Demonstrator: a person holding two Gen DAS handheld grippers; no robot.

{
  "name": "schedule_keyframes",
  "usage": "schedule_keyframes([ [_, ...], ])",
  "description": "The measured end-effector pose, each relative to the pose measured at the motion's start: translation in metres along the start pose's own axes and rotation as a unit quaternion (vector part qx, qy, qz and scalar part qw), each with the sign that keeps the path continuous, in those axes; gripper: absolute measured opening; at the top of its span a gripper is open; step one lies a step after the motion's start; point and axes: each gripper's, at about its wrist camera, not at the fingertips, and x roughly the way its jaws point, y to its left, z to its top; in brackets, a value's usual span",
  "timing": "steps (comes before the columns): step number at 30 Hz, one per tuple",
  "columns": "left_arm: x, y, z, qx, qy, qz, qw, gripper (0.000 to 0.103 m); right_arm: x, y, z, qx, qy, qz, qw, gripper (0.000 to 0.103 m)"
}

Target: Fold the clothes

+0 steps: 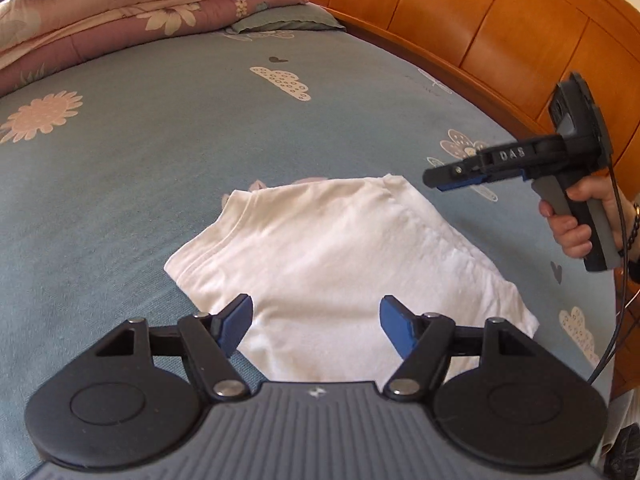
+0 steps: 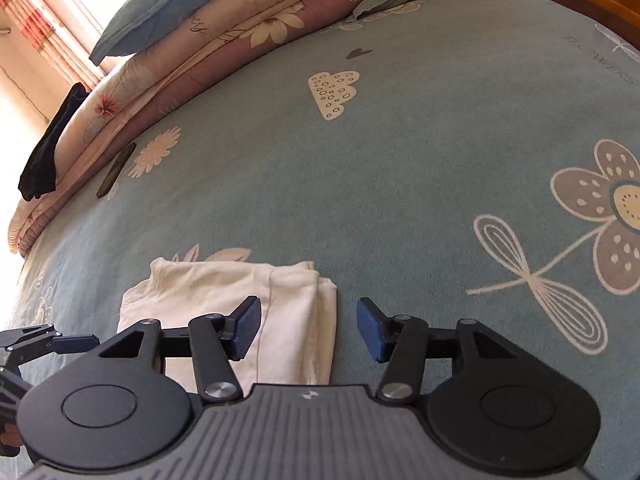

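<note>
- The left gripper (image 1: 316, 330) is standing wide with nothing between its blue pads (image 1: 236, 328), hanging over the near edge of the white garment (image 1: 340, 256) at the lower middle of the left wrist view
- The right gripper (image 2: 308, 330) is also gaping, holding nothing; in the right wrist view its left pad is hovering over the garment's (image 2: 240, 296) right-hand layered edge while the other pad is over bare sheet
- The garment is lying folded into a compact, roughly rectangular stack on the blue-grey bedsheet (image 1: 160, 152), in the lower centre of both views; a ribbed neckline seems to be showing at its upper left corner
- Risk, as I judge it: the cloth is looking soft and thin, so a pad dragging across it could be peeling back the top layer and undoing the fold
- Another risk: pinching only one ply at the stacked edge could be lifting a single layer and leaving the rest behind
- The sheet is looking matte and slightly fuzzy, printed with clouds and flowers, so the stack may be gripping it rather than sliding
- A pile of floral quilts (image 1: 100, 12) is sitting at the upper left, and a glossy orange wooden headboard (image 1: 480, 20) is curving along the upper right
- A hand (image 1: 576, 220) is gripping the right tool's handle at the right edge of the left wrist view
</note>
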Motion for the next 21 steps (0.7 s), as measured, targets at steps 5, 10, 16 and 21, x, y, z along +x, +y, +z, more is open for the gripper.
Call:
schedule_keyframes([
  [5,0.008,0.041,-0.025,-0.215,0.038,-0.049,0.9746,0.075,-0.009,-0.032,-0.032,0.065,0.047,0.060,0.995,0.067],
  [10,0.022,0.070,-0.052,-0.352,0.049,-0.075,0.9318,0.075,0.000,-0.046,-0.040,0.104,0.036,0.103,0.989,0.074],
  [16,0.039,0.088,-0.049,-0.406,0.053,-0.140,0.9014,0.078,0.030,-0.045,-0.013,0.116,0.033,0.145,0.982,0.075],
  [21,0.056,0.099,-0.044,-0.427,0.047,-0.187,0.8833,0.089,0.054,-0.049,0.004,0.149,0.042,0.182,0.971,0.075],
])
